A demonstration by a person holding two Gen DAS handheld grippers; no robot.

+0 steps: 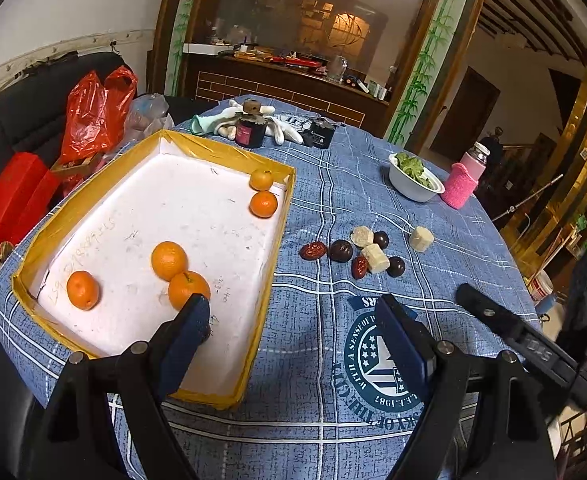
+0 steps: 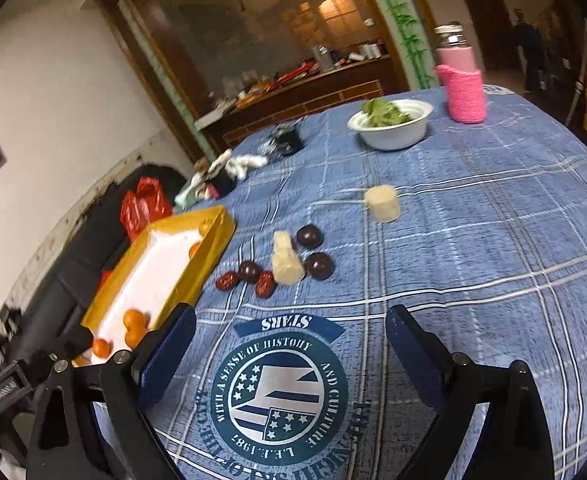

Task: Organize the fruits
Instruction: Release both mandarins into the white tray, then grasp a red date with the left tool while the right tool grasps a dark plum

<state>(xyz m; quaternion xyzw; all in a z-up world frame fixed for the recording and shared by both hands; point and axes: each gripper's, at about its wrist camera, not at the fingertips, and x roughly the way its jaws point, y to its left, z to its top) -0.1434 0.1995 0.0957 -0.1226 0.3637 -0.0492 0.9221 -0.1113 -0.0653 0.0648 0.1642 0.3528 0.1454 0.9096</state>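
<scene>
Right now my left gripper (image 1: pixel 293 320) and right gripper (image 2: pixel 289 344) both hover with jaws released, nothing between them. Below sits the cloth's round emblem (image 2: pixel 279 392), reading "STARS" and "WITH A SENSE OF HISTORY AND CULTURE". Beyond, on the bench (image 2: pixel 493 240), lie loose red dates (image 1: pixel 312 251), dark round fruits (image 1: pixel 340 250) and pale chunks (image 1: pixel 376 258): light, probably firm, best pinched across the middle. Five oranges (image 1: pixel 169 260), smooth and liable to roll, rest in the yellow-rimmed tray (image 1: pixel 221 148).
</scene>
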